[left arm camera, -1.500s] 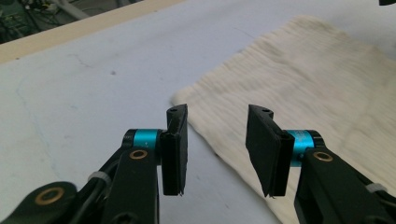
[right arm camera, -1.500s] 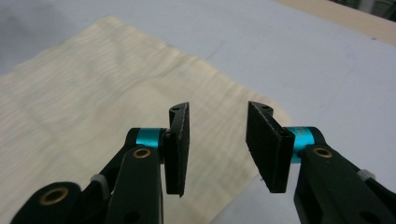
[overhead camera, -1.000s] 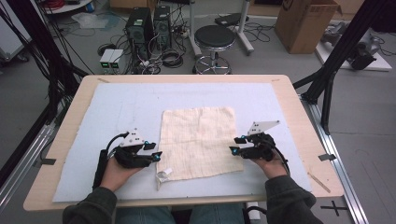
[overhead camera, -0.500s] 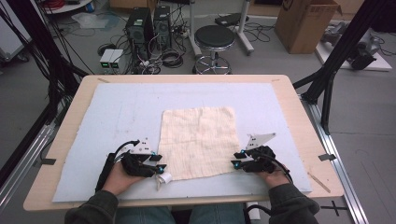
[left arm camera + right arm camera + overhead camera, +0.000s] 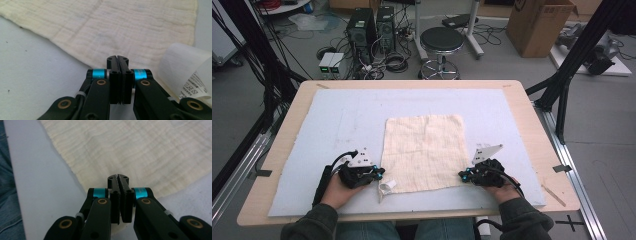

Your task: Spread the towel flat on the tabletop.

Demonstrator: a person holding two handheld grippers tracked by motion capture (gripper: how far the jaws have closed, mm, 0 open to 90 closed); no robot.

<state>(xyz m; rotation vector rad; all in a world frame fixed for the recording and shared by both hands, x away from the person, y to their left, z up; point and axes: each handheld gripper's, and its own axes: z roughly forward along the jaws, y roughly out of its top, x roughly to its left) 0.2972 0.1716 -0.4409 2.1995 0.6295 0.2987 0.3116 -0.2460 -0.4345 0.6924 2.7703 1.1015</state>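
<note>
A cream square cloth (image 5: 424, 150) lies flat on the pale blue mat (image 5: 347, 115). A white care label (image 5: 387, 186) curls up at its near left corner. My left gripper (image 5: 381, 173) is at that corner, its jaws just closed, pinching the cloth's edge (image 5: 75, 47) beside the label (image 5: 185, 70). My right gripper (image 5: 461, 175) is at the near right corner. Its jaws have also just closed and meet over the cloth's edge (image 5: 82, 182). In both gripper views the jaws stand together, left gripper (image 5: 117, 58) and right gripper (image 5: 118, 177), with cloth (image 5: 140, 150) running under them.
The mat covers most of a wooden table (image 5: 287, 125). Beyond its far edge stand a black stool (image 5: 441, 40), computer towers (image 5: 372, 25) with cables, and a cardboard box (image 5: 539, 25). Black frame struts (image 5: 562, 75) rise at the right. Bare mat lies on both sides of the cloth.
Both hands have drawn a little toward the table's near edge, ending at the cloth's near corners. Both pairs of jaws have closed there.
</note>
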